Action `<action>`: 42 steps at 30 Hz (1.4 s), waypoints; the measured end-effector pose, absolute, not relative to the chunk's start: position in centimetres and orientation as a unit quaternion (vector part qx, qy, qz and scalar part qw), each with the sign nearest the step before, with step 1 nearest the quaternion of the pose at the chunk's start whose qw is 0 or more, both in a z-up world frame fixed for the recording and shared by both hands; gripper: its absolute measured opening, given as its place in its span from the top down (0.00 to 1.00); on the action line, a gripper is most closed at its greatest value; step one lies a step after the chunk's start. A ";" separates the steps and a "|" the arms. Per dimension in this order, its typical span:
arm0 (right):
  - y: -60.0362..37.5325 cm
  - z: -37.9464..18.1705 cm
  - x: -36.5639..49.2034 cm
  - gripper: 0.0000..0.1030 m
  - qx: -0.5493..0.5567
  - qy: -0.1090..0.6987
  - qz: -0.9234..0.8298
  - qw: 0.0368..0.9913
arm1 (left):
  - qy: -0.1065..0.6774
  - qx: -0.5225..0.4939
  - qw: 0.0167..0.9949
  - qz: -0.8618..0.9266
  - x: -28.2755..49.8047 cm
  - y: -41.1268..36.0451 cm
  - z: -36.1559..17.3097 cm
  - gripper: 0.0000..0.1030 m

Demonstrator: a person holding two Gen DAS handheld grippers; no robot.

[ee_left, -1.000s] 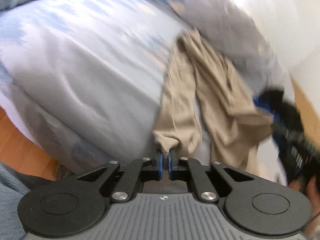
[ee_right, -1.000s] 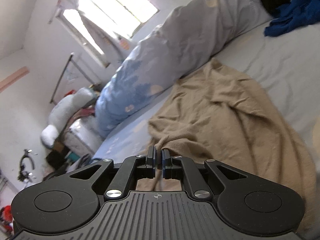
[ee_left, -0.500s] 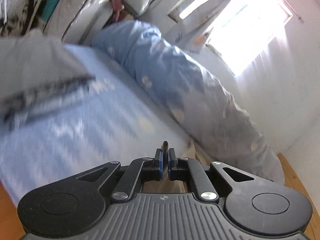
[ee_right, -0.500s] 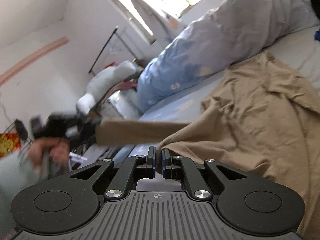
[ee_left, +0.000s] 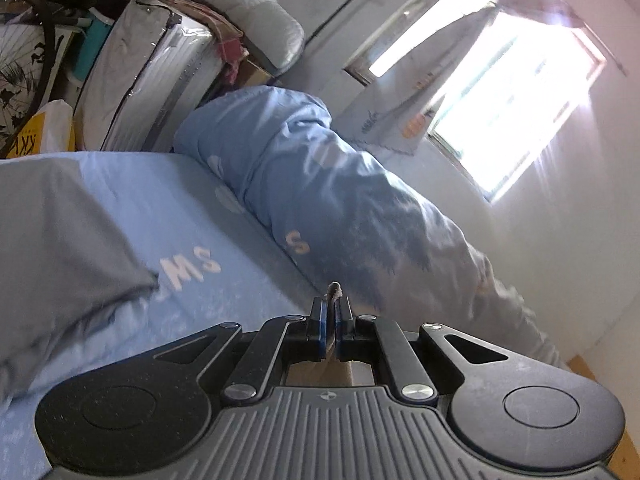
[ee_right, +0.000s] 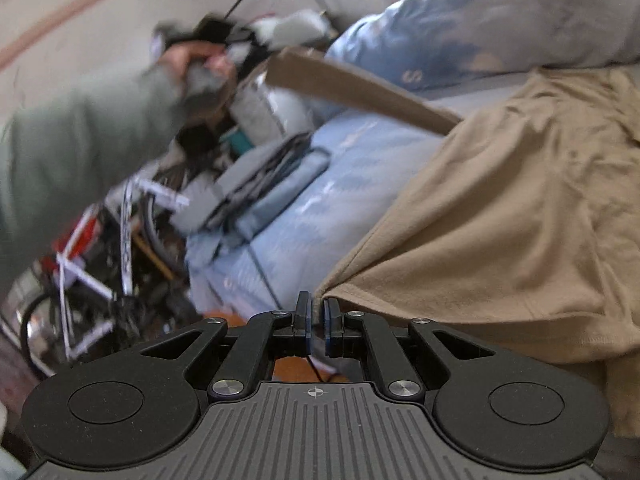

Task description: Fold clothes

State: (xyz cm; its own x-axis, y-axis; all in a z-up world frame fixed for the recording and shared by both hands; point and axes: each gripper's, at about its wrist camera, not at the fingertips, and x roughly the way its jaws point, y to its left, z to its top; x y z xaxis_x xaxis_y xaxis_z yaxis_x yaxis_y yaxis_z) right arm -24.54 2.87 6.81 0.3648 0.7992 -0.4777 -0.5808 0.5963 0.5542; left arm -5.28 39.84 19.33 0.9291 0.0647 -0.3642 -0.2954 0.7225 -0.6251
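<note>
A tan garment [ee_right: 520, 208] lies spread over the blue bed sheet [ee_right: 352, 184]. My right gripper [ee_right: 316, 312] is shut on a corner of its hem near the bed's edge. A long tan strip [ee_right: 360, 92] of the same garment runs up and left to my left gripper [ee_right: 208, 40], held high in a hand with a green sleeve [ee_right: 80, 140]. In the left wrist view my left gripper [ee_left: 330, 312] is shut on a thin edge of tan cloth [ee_left: 333, 292] that sticks up between the fingers; the rest of the garment is hidden below it.
A rolled blue duvet [ee_left: 340, 200] lies along the far side of the bed under a bright window [ee_left: 512, 64]. Folded grey clothes [ee_left: 52, 232] sit on the sheet at the left. Bags, a bicycle wheel [ee_left: 24, 40] and clutter crowd the floor beside the bed.
My left gripper has swung upward and leftward, lifting the tan cloth off the bed and stretching it into a strip. My right gripper has kept its hold while turning to face the bed's edge.
</note>
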 end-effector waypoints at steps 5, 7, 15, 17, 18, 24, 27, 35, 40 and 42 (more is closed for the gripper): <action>6.2 6.5 -24.5 0.93 0.101 0.401 0.438 0.798 | 0.129 -0.378 0.910 0.111 -1.6 43.0 20.5 0.93; 7.6 6.4 -24.5 0.93 0.082 0.413 0.444 0.791 | 0.110 -0.388 0.907 0.117 -0.4 44.6 21.2 0.93; 12.0 5.1 -24.1 0.93 0.023 0.458 0.456 0.762 | 0.056 -0.383 0.910 0.148 2.9 50.4 22.7 0.93; 12.9 4.0 -23.8 0.93 0.012 0.472 0.454 0.756 | 0.054 -0.379 0.909 0.165 3.0 51.8 21.5 0.93; 13.2 3.5 -23.9 0.93 0.005 0.481 0.452 0.752 | 0.061 -0.377 0.907 0.177 3.0 52.5 20.5 0.93; 13.5 2.2 -25.1 0.92 -0.029 0.501 0.446 0.741 | 0.125 -0.376 0.880 0.262 0.4 56.3 13.1 0.93; 12.9 2.3 -25.9 0.89 -0.034 0.506 0.445 0.738 | 0.140 -0.375 0.873 0.281 -1.0 57.5 11.2 0.93; 10.5 2.8 -28.1 0.81 -0.034 0.517 0.442 0.732 | 0.174 -0.351 0.879 0.272 -0.6 57.5 12.2 0.92; 9.0 3.1 -29.4 0.64 -0.033 0.524 0.440 0.729 | 0.177 -0.344 0.873 0.299 -0.4 58.1 13.0 0.74; 8.4 3.2 -30.0 0.53 -0.033 0.526 0.439 0.727 | 0.171 -0.341 0.873 0.304 -1.3 58.1 13.4 0.70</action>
State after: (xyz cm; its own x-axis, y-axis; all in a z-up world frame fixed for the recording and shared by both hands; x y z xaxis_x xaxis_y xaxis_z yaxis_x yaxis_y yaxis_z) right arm -29.97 8.38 3.19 0.0600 0.6043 -0.7945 -0.6741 0.6115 0.4143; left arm -1.29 58.15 13.35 0.7569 0.4133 -0.5062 -0.6470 0.5828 -0.4916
